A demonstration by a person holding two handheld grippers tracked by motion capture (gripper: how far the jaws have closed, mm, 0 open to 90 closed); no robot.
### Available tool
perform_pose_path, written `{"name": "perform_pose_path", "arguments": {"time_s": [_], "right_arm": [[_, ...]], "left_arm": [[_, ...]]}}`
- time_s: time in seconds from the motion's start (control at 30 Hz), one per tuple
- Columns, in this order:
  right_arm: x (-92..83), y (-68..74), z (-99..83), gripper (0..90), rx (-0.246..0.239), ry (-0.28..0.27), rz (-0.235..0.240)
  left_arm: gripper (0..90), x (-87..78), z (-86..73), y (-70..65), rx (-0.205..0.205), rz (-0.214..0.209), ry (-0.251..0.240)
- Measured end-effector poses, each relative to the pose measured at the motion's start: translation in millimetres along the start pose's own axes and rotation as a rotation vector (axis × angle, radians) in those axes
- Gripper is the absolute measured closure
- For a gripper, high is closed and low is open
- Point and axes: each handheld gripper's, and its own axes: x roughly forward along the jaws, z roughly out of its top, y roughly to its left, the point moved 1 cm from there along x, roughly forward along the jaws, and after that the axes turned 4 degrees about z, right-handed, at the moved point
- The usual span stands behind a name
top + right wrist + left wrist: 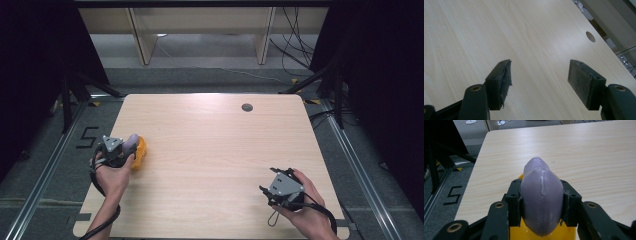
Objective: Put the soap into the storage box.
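- The left gripper (541,202) has its jaws clenched on a purple, egg-shaped object (541,195), pads pressing its two flanks; its rounded tip sticks out ahead of the jaws.
- Directly beneath the jaws sits a yellow dish (524,232), so the purple object hangs over it or rests in it; I cannot tell whether the two touch.
- In the high view, the same pair sits at the desk's (215,150) left edge, the yellow dish (140,151) just beyond the left gripper (127,149).
- The right gripper (539,80) has its jaws released, with bare desk between them, well apart from the work.
- The step in hand looks like lifting the purple object from the dish, or setting it in.
- Next move, by my judgement: keep the squeeze steady and carry it straight up clear of the rim, or loosen once it is seated.
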Motion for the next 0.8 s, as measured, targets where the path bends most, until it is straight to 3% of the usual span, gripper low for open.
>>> {"name": "perform_pose_path", "arguments": {"time_s": [0.63, 0.8], "right_arm": [[1.7, 0.5, 0.6, 35.4, -0.001, -0.002, -0.007], [2.5, 1.0, 0.6, 35.1, -0.013, 0.005, 0.014]], "left_arm": [[58.2, 7.4, -4.7, -1.0, 0.002, -0.013, 0.053], [58.1, 6.6, -5.9, 0.1, 0.005, -0.027, 0.082]]}}
